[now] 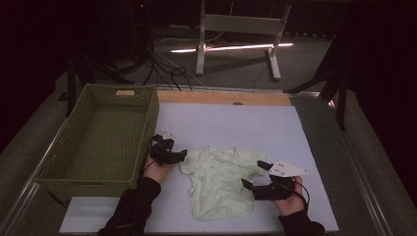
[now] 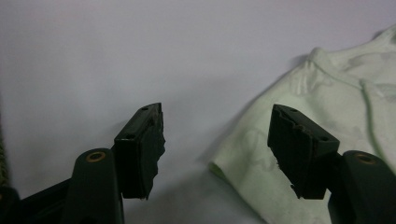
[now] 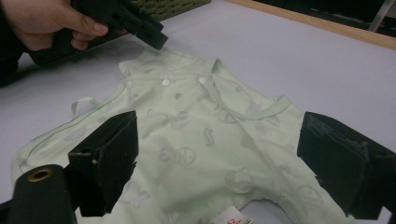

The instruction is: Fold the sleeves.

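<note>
Baby shirt (image 1: 219, 183): pale green, short-sleeved, faint printed pattern, darker green piping along the neckline and front flap. Lay flat and spread out, front up, on the white sheet covering the counter (image 1: 236, 123). Neck pointed away from the person, hem toward them, both sleeves out to the sides. Two white snaps (image 3: 165, 82) sat near the collar on the overlapping front. A thin tie strip (image 3: 84, 103) curled loose off one edge. A small label (image 3: 232, 219) with red print showed at one edge.
</note>
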`<state>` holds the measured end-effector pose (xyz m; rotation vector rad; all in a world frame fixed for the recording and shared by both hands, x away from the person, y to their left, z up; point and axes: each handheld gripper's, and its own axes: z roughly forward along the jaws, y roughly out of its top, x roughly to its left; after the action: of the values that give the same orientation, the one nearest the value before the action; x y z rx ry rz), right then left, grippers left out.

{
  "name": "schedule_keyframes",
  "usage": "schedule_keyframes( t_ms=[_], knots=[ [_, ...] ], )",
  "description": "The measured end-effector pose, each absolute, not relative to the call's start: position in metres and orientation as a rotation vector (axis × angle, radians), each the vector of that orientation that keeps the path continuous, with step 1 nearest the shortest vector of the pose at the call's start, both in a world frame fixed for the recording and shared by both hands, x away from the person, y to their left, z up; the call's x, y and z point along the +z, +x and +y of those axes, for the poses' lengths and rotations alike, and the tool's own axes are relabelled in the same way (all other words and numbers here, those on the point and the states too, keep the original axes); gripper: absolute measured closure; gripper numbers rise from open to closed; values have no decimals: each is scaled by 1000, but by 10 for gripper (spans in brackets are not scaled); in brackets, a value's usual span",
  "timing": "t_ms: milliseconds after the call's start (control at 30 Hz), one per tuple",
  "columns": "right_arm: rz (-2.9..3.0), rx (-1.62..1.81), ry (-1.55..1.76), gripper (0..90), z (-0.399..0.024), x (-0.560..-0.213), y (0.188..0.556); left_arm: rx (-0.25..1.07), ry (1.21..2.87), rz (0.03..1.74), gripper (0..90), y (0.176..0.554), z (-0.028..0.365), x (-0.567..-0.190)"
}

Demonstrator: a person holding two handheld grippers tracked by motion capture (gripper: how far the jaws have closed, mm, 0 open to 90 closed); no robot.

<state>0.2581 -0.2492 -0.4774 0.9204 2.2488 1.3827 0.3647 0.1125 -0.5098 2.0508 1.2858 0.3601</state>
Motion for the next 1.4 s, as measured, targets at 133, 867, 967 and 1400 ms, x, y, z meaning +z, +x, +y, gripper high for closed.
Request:
schedule_keyframes(
  t_ms=[133,867,967,1400],
  knots=[
    [2257,1376,918,123,-249,-478,258,370,2079,1289,456,365,111,-512],
    [2245,1377,927,124,-248,-476,257,368,2113,1226,900,356,103,-513],
    [2239,1383,930,124,-248,-476,257,353,2088,1211,900,353,103,-504],
    [2234,1382,930,124,-248,-475,257,292,2062,1057,900,332,80,-472]
  ],
)
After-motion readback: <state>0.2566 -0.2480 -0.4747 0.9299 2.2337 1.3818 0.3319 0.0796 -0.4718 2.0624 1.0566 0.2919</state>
